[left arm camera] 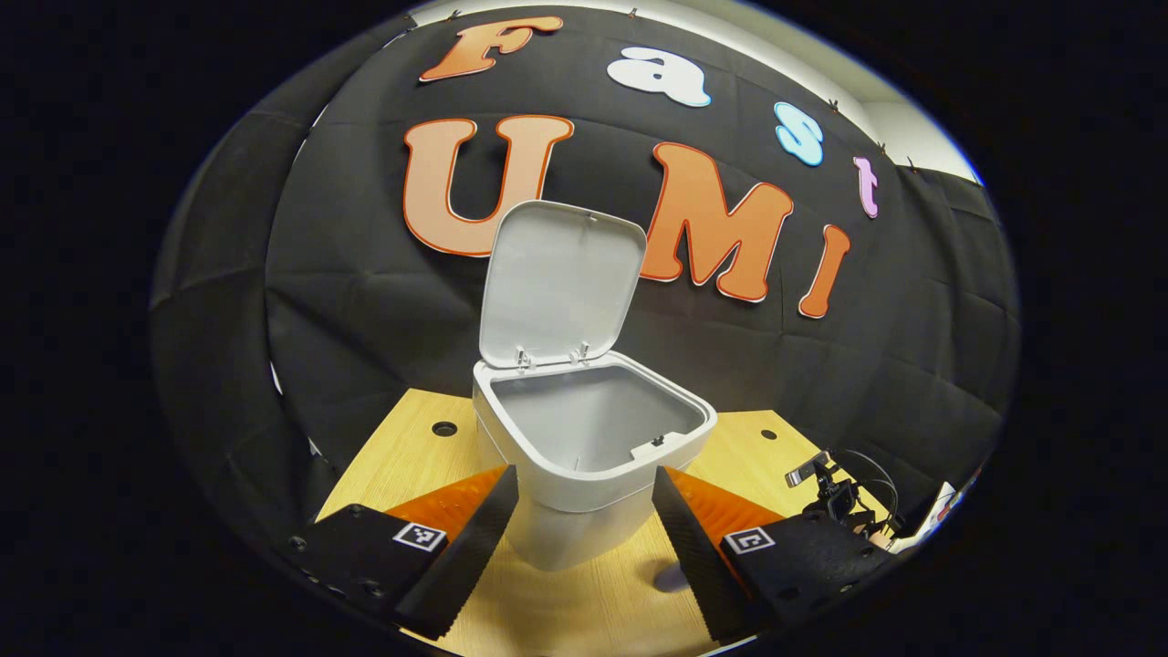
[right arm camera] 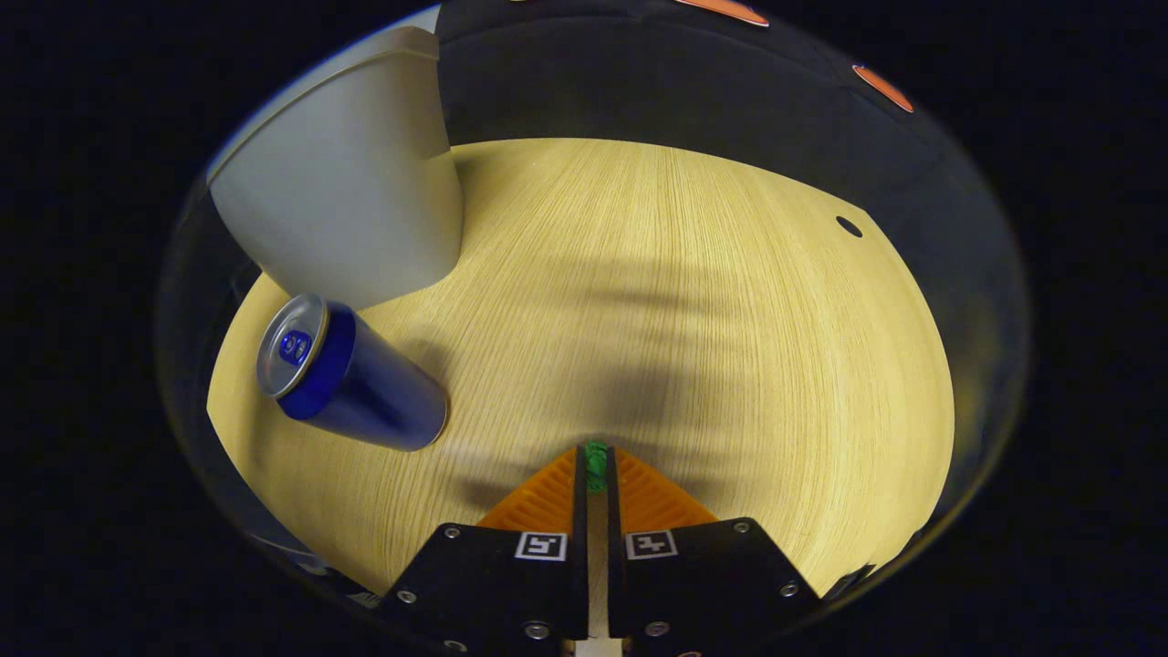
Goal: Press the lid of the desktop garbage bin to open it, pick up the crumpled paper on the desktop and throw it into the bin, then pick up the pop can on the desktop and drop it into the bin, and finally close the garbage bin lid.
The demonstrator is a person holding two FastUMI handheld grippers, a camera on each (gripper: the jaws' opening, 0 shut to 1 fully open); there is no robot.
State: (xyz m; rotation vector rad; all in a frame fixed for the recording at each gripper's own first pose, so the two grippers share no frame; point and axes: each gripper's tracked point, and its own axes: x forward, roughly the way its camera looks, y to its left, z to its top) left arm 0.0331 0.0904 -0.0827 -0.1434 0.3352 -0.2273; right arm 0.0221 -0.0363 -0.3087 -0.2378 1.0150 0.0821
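Right hand-held gripper [right arm camera: 595, 474] was pinched tight on a small green bit, pop can [right arm camera: 351, 374] at ten o'clock beside the bin [right arm camera: 356, 182]. Left hand-held gripper [left arm camera: 584, 511] gaped wide, bin at twelve, lid [left arm camera: 558, 283] up on the worktop [right arm camera: 693, 301].

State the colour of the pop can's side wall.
The pop can has a glossy blue side wall with a silver top, best seen in the right gripper view.

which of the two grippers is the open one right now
The left gripper: its fingers stand wide apart on either side of the white bin. The right gripper has its fingers closed together, with something small and green pinched at the tips.
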